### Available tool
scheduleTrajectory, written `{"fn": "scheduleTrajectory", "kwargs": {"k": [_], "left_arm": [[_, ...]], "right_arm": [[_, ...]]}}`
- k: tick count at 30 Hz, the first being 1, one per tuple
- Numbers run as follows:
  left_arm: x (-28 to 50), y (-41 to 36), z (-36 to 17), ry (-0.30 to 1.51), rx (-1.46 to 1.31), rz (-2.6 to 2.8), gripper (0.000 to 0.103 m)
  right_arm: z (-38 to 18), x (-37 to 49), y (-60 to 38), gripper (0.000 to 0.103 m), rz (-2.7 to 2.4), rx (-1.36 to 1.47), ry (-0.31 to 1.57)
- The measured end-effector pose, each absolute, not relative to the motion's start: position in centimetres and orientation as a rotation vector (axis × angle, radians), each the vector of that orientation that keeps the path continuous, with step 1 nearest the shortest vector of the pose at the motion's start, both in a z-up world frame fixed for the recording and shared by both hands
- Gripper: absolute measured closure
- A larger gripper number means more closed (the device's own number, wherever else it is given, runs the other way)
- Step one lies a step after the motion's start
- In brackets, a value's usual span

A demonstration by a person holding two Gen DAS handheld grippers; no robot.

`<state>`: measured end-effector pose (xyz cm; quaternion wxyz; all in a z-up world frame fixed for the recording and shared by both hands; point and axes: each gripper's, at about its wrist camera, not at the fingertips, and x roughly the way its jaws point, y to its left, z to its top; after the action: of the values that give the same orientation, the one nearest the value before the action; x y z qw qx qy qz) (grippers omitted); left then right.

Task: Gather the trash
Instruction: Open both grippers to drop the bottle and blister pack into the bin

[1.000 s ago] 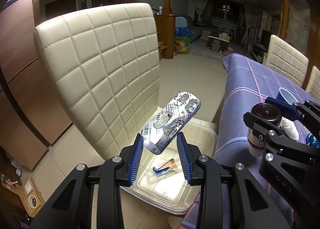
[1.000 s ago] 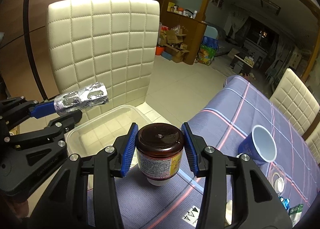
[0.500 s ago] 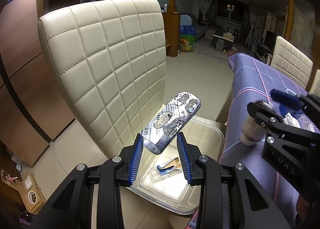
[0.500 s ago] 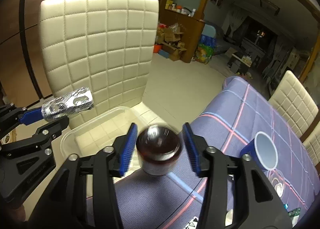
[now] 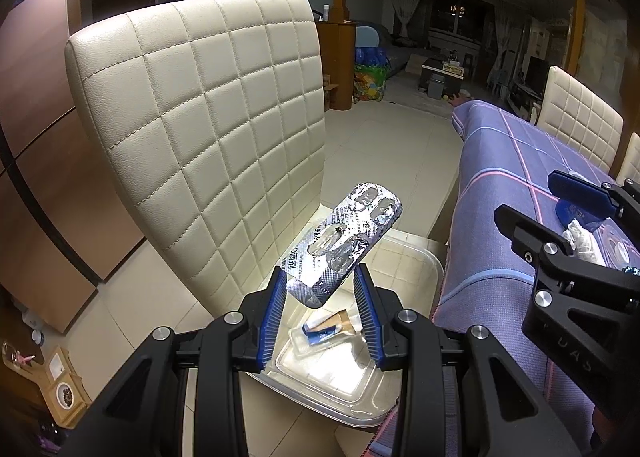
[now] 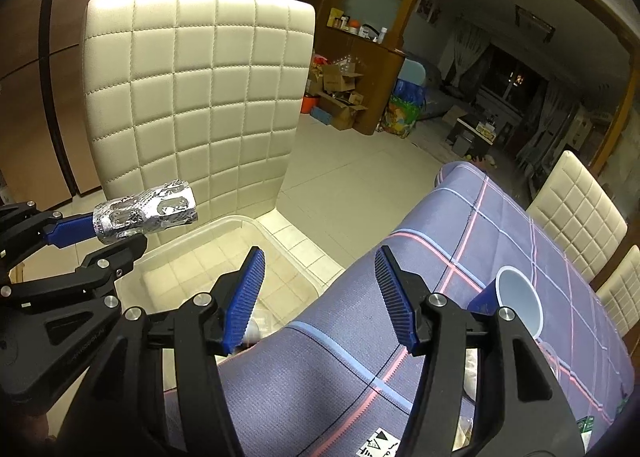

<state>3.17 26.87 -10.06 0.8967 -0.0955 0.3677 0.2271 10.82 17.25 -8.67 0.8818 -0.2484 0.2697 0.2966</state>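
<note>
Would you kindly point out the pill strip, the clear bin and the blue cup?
pill strip [image 5: 346, 243], left wrist view, foil middle.
clear bin [image 6: 276, 239], right wrist view, far rim.
blue cup [image 6: 518, 301], right wrist view, white inside.

Both views are dim and warm-toned, lit by indoor lamps, with the far room sinking into murk and the window black; strong fisheye bending curves the walls and leaves dark vignetted corners. A bright patch of light falls on the clear plastic bin [image 5: 416, 269] and the floor tiles under it, and the foil blister pack [image 5: 344, 245] throws small glints, as does the cream chair back [image 6: 192, 97]. Near parts stay sharp, with slight softness and grain only in the distant background.
</note>
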Motion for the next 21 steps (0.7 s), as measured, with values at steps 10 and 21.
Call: {"fn": "scheduleTrajectory", "kwargs": {"k": [10, 21], "left_arm": [[3.8, 26.5, -10.1, 0.766, -0.195, 0.463, 0.068], [5.1, 26.3, -10.3, 0.748, -0.18, 0.473, 0.067]], "right_arm": [[-9.2, 11.4, 16.0, 0.043, 0.6, -0.497, 0.586], [-9.5, 12.1, 15.1, 0.043, 0.586, -0.485, 0.597]]}}
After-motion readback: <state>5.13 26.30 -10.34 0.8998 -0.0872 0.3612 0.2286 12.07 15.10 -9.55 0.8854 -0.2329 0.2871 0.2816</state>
